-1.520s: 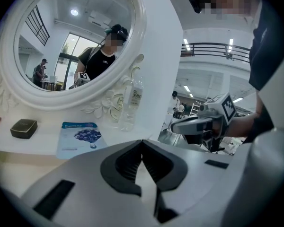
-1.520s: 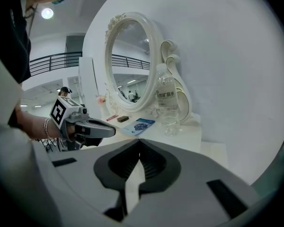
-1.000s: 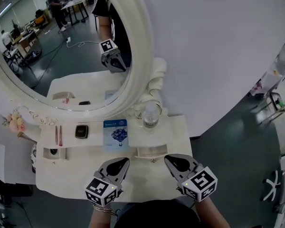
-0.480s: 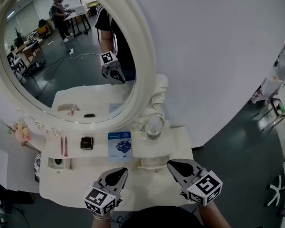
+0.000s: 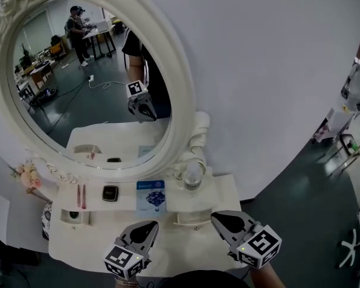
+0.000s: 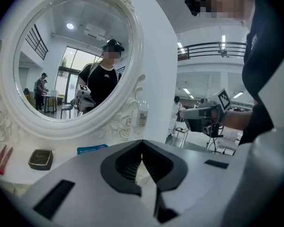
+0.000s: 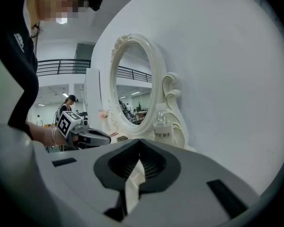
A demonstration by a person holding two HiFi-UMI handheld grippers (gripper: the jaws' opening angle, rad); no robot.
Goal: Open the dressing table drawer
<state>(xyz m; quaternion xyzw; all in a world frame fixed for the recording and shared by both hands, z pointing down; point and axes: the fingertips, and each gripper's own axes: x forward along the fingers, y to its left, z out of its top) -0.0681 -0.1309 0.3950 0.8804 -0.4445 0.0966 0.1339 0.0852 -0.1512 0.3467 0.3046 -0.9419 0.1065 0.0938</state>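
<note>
The left hand-held gripper point(image 5: 149, 225) is clenched: in its own view the two jaws meet along a thin seam, with nothing between them. The right hand-held gripper point(image 5: 218, 217) is clenched in the same way and is also empty. Neither one touches anything.

Both are held side by side above the front edge of the white worktop point(image 5: 90, 242). Their marker cubes sit nearest the person, and their tips aim toward the mirror point(image 5: 90, 83), tilted slightly downward. In the right gripper view, the left one hangs in the air off to the side, with a bracelet on the wrist behind it.

The small drawer point(image 5: 191, 219) sits in the low shelf at the back of the worktop, just below the water bottle point(image 5: 192, 176). Its knob faces the person. In the head view it lies between the two sets of tips, apart from both. A blue packet point(image 5: 150, 195) and a black compact point(image 5: 110, 192) lie on the shelf to its left.
</note>
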